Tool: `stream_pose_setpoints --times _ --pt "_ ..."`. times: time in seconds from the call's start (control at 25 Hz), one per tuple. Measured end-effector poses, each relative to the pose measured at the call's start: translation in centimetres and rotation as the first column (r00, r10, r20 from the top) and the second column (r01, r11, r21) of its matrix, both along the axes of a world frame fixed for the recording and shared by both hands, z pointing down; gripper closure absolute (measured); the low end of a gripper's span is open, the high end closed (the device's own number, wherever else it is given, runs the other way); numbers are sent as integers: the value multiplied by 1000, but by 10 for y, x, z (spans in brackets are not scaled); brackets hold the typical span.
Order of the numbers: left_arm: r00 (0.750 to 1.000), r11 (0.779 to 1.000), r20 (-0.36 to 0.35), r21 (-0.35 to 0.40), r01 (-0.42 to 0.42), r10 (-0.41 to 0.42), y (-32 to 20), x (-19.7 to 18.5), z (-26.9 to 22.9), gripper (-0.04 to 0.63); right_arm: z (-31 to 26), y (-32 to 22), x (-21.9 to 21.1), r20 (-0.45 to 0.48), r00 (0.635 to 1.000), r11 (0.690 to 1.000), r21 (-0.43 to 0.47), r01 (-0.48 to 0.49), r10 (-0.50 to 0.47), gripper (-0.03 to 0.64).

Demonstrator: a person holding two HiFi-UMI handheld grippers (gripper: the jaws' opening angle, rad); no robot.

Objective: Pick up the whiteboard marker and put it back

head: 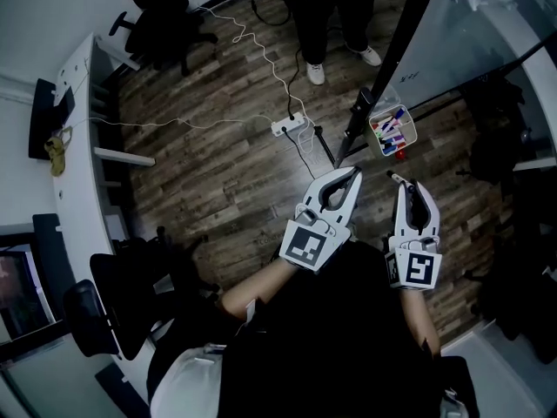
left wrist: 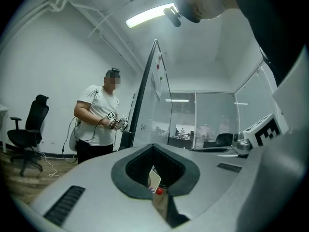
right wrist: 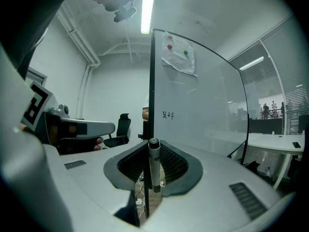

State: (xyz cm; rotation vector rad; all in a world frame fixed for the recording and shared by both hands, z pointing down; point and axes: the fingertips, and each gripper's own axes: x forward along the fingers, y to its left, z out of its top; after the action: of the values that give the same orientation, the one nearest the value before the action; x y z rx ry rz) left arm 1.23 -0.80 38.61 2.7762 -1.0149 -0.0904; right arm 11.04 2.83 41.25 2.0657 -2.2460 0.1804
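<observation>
Left hand-held gripper (head: 351,174): my jaws are closed tip to tip with nothing between them. Only the hollow between the dark pads stays clear, and the floor and a tray show through it.

Right hand-held gripper (head: 411,186): my jaws are clamped on the whiteboard marker (right wrist: 154,167). In the right gripper view it stands almost upright across the pad hollow, with its round end at the top by the jaw tips.

Whiteboard marker, from the head view: one end pokes out just left of my right jaw tips, up off the floor. It is near the marker tray (head: 392,131) but apart from it.

Marker tray: a clear box fixed low on the whiteboard stand, ahead of both hand-held grippers, holding several markers with red, blue and dark caps.

Whiteboard (right wrist: 198,95): a glass panel in a dark frame, straight ahead of my right hand-held gripper, with a small written mark and a sheet of paper near its top.

Floor (head: 218,164): dark wood planks, with a white power strip (head: 289,126) and its cable lying ahead of my left hand-held gripper.

Other person (left wrist: 99,122): standing beyond the board in a white shirt, holding a device in both hands.
</observation>
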Motion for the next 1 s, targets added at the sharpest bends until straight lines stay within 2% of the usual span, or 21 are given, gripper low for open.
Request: stream_pose_setpoints --times 0.2,0.8,1.0 --pt "999 999 -4 2 -41 41 -11 -1 0 595 -10 -14 -7 -1 1000 999 33 -27 27 532" --pt "990 991 -43 -19 -135 134 -24 -11 11 595 -3 -16 -21 -53 995 996 11 -86 87 532" --pt "987 988 -46 -8 -151 151 -29 -8 11 595 -12 -20 -20 -39 990 991 14 -135 136 532"
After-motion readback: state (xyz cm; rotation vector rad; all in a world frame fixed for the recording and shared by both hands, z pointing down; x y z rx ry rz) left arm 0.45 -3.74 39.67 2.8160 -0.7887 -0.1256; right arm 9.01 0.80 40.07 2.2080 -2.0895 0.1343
